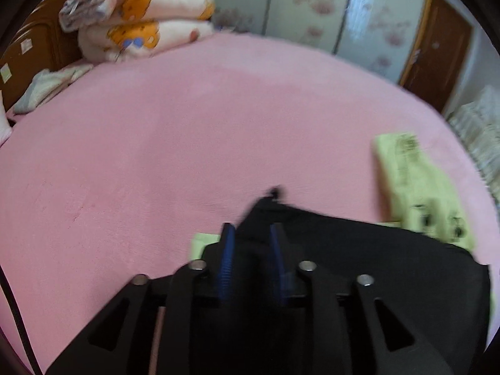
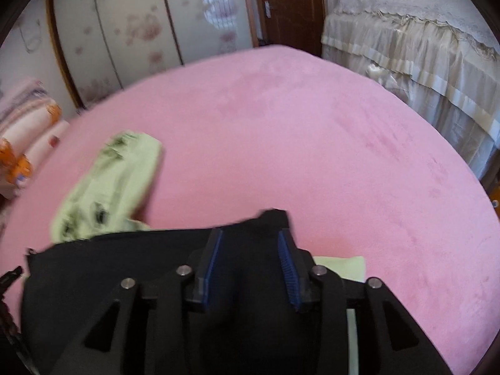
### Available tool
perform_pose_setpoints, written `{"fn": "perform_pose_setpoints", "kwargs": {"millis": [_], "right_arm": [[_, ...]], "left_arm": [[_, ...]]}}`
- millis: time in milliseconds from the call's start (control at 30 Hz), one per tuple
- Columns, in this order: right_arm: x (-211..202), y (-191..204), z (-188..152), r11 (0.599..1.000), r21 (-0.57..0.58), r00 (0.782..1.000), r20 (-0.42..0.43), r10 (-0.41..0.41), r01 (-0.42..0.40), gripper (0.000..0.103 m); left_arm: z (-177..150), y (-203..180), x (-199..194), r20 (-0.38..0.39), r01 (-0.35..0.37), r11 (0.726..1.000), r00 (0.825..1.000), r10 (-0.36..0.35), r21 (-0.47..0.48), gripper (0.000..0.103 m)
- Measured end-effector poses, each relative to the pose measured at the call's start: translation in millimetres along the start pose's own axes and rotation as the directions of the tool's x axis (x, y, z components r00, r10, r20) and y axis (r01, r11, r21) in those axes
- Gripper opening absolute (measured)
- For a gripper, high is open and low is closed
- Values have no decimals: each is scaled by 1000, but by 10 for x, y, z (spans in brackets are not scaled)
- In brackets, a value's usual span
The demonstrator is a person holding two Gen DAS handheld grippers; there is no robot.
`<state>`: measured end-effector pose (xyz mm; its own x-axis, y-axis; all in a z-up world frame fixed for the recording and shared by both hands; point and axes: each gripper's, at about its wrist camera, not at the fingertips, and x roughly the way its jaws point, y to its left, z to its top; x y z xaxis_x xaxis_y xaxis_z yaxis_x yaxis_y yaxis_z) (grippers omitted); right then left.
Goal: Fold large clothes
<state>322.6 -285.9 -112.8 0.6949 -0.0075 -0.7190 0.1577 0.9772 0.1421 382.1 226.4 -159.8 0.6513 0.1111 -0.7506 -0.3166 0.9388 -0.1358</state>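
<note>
A pink bed cover (image 1: 187, 131) spreads across both views and carries the clothes. One black garment (image 1: 359, 250) lies near the front edge of the bed, stretched between the two grippers, with one corner at each. In the left wrist view the left gripper (image 1: 252, 234) has its two blue-padded fingers (image 1: 228, 250) parted, and a peaked corner of the black cloth rises in the gap between them; the blur leaves it unclear whether the pads touch the cloth, though they do not appear to press it. In the right wrist view the right gripper (image 2: 252, 237) stands with its jaws wider apart, the matching black corner (image 2: 272, 218) lying between its blue pads (image 2: 289, 262) with space at either side, so the cloth is not pinched. One pale green garment (image 2: 109, 184) with a dark print lies partly under the black one, its far part folded over on the pink cover, and a small green edge (image 2: 340, 265) shows beside the right gripper. At the head of the bed sits one stack of folded quilts (image 1: 140, 15) with orange cartoon prints, against a wooden headboard (image 1: 37, 50). Behind stand a wardrobe with three flowered sliding doors (image 2: 131, 37) and one brown door (image 2: 290, 6). A second piece of furniture under a cream ruffled cover (image 2: 412, 40) stands to the right.
</note>
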Motion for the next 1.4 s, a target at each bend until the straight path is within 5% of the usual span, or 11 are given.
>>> {"fn": "perform_pose_setpoints", "kwargs": {"millis": [167, 300, 400, 533, 600, 667, 733, 800, 900, 1033, 1400], "right_arm": [[78, 988, -347, 962, -183, 974, -135, 181, -204, 46], [301, 1488, -670, 932, -269, 956, -225, 187, -245, 46], [435, 1443, -704, 930, -315, 971, -201, 127, -187, 44], [571, 780, -497, 954, -290, 987, -119, -111, 72, 45], [620, 270, -398, 947, -236, 965, -95, -246, 218, 46], [620, -291, -350, 927, -156, 927, -107, -359, 341, 46], [540, -621, -347, 942, -78, 934, -128, -333, 325, 46], [481, -740, -372, 909, -87, 898, -140, -416, 407, 49], [281, -841, -356, 942, -31, 928, -165, -335, 334, 49], [-186, -975, -320, 989, 98, 977, -191, -90, 110, 49], [-937, -1034, -1093, 998, -31, 949, -312, 39, -51, 49]], "left_arm": [[-375, -641, -198, -68, 190, 977, 981, -184, 96, 49], [-724, -992, 58, -144, 152, 967, 982, -124, 202, 49], [-706, -950, 163, -131, 135, 961, 986, -105, 241, 51], [-532, -652, 289, -119, 48, 969, 993, -20, 242, 55], [-443, -382, 361, -126, 7, 980, 992, 19, 200, 74], [-388, -115, 405, -134, -6, 990, 991, 25, 143, 76], [-369, 5, 402, -144, 3, 993, 989, 14, 116, 76], [-357, 9, 381, -150, -2, 993, 989, 20, 118, 76], [-358, -38, 279, -160, -26, 991, 986, 47, 131, 76], [-391, 15, -41, -164, 27, 991, 986, -4, 135, 76], [-897, 730, -811, -204, 16, 989, 979, 15, 148, 76]]}}
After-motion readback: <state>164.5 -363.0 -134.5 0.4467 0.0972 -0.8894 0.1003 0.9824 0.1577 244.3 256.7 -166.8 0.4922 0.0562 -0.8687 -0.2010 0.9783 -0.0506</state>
